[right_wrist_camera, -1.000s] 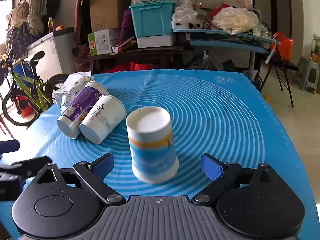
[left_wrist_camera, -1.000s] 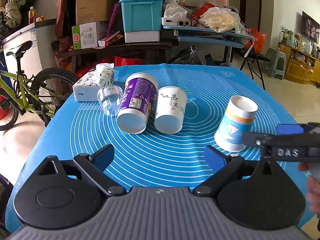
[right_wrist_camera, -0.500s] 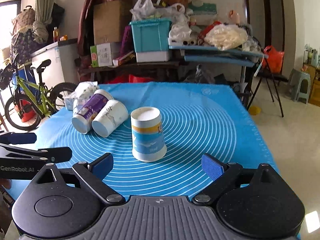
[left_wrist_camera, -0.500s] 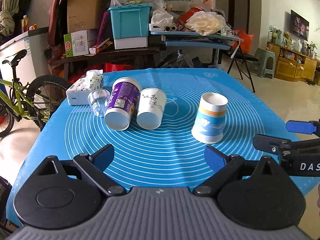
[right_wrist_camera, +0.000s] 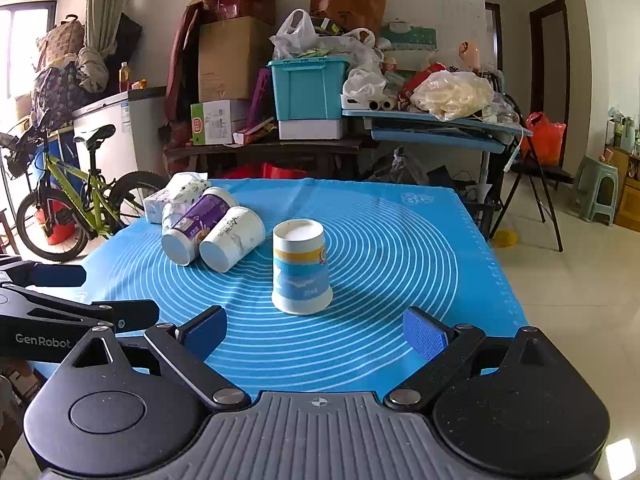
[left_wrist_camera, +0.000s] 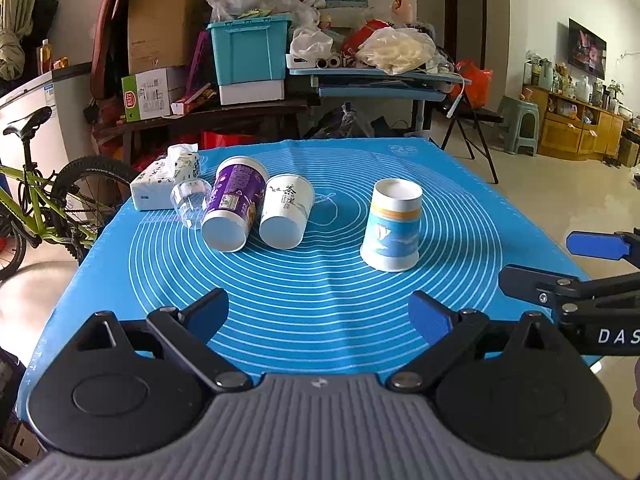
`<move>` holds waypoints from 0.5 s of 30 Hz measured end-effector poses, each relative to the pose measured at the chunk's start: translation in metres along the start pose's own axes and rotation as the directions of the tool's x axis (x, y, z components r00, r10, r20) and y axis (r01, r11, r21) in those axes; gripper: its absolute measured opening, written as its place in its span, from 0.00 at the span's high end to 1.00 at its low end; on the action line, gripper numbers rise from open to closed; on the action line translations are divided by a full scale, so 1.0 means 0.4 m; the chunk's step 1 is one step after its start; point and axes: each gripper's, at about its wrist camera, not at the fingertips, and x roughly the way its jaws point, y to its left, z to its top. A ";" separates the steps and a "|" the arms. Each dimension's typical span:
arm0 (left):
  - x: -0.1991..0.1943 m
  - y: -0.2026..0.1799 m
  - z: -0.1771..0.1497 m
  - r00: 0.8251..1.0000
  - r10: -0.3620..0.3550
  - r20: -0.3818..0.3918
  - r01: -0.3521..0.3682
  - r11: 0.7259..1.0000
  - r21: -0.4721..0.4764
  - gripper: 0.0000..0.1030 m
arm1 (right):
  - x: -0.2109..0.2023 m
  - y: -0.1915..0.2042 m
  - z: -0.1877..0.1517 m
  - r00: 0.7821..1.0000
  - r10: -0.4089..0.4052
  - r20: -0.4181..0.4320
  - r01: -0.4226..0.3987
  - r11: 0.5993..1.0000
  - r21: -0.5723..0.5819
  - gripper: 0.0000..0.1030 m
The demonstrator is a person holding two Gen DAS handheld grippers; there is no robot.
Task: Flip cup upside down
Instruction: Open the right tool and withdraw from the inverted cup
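Note:
A blue-and-white paper cup (left_wrist_camera: 394,228) stands upside down, base up, on the blue mat (left_wrist_camera: 320,292); it also shows in the right wrist view (right_wrist_camera: 301,266). My left gripper (left_wrist_camera: 320,312) is open and empty, well back from it near the mat's front edge. My right gripper (right_wrist_camera: 316,330) is open and empty, a short way in front of the cup and not touching it. The right gripper's fingers (left_wrist_camera: 600,244) show at the right edge of the left wrist view.
A purple cup (left_wrist_camera: 234,204), a white cup (left_wrist_camera: 286,210) and a clear plastic cup (left_wrist_camera: 190,200) lie on their sides at the mat's left. A tissue pack (left_wrist_camera: 164,180) sits behind them. A bicycle (left_wrist_camera: 40,200) and cluttered tables stand beyond.
Both grippers have pulled back from the upside-down cup toward the table's front edge. The cup stands where it was left. Both stay open.

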 end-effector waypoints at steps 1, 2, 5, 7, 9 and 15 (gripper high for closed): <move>-0.004 -0.001 -0.002 1.000 -0.001 0.001 0.001 1.000 -0.001 0.07 | -0.005 0.000 -0.002 1.000 -0.001 0.001 0.001 1.000 -0.002 0.07; -0.008 -0.002 -0.004 1.000 -0.001 0.003 0.001 1.000 -0.001 0.07 | -0.008 0.000 -0.004 1.000 -0.002 0.002 0.002 1.000 -0.003 0.07; -0.015 -0.006 -0.009 1.000 -0.001 0.002 0.001 1.000 -0.002 0.07 | -0.021 -0.004 -0.010 1.000 -0.006 0.005 0.006 1.000 0.000 0.07; -0.018 -0.009 -0.012 1.000 -0.002 0.001 0.002 1.000 0.000 0.07 | -0.027 -0.007 -0.014 1.000 -0.009 0.006 0.009 1.000 0.001 0.07; -0.019 -0.012 -0.014 1.000 -0.001 -0.001 0.001 1.000 0.001 0.07 | -0.031 -0.009 -0.016 1.000 -0.012 0.007 0.012 1.000 0.000 0.07; -0.017 -0.011 -0.020 1.000 -0.001 -0.012 0.001 1.000 0.000 0.07 | -0.034 -0.012 -0.019 1.000 -0.014 0.001 0.014 1.000 0.000 0.07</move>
